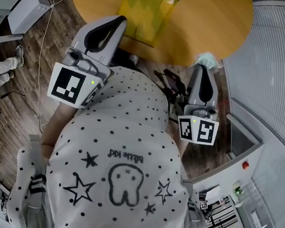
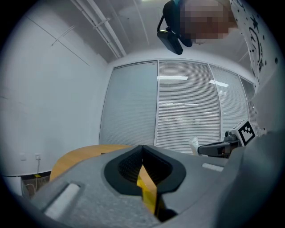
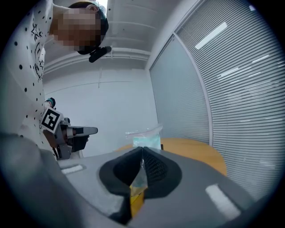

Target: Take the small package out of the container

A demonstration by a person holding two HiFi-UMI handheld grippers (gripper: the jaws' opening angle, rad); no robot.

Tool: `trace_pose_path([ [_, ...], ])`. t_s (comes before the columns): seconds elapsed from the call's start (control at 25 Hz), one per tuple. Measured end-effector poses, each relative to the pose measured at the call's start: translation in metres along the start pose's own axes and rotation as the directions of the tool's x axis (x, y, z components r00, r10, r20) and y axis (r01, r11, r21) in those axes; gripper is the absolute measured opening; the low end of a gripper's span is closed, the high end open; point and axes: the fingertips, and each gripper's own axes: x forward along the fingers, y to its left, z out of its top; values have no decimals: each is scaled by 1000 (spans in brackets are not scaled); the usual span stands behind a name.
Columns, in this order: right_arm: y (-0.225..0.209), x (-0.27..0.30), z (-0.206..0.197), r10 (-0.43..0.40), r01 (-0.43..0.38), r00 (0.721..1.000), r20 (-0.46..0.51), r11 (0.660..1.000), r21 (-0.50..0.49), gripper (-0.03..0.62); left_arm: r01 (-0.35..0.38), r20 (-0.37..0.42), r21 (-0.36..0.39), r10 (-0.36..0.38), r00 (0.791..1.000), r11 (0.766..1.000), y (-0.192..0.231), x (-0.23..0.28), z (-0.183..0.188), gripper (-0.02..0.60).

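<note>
Supporting worktop: the round orange-brown wooden worktop (image 1: pixel 211 22) is carrying the yellow soft-sided container (image 1: pixel 142 8).
Left tool: the grey left tool (image 1: pixel 121 20) is hovering just beside the container, jaws pressed together with nothing visibly caught.
Right tool: the grey right tool (image 1: pixel 203 66) is pinching, jaws fully closed, the small clear plastic package with teal contents (image 3: pixel 144 137), already out, by the worktop's edge.
Risk: only thin film is sitting between the tips; a jolt could be shaking it loose onto the floor.

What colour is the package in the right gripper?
Package: clear, pale teal contents; best in right gripper view.
</note>
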Motion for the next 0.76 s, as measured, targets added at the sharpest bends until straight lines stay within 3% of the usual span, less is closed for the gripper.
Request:
trace_pose_path([
  [0.76, 1, 1, -2, 3, -3, 1000, -13, 1000, -4, 5, -1, 2, -1, 1, 1000, 1000, 0, 0, 1, 11],
])
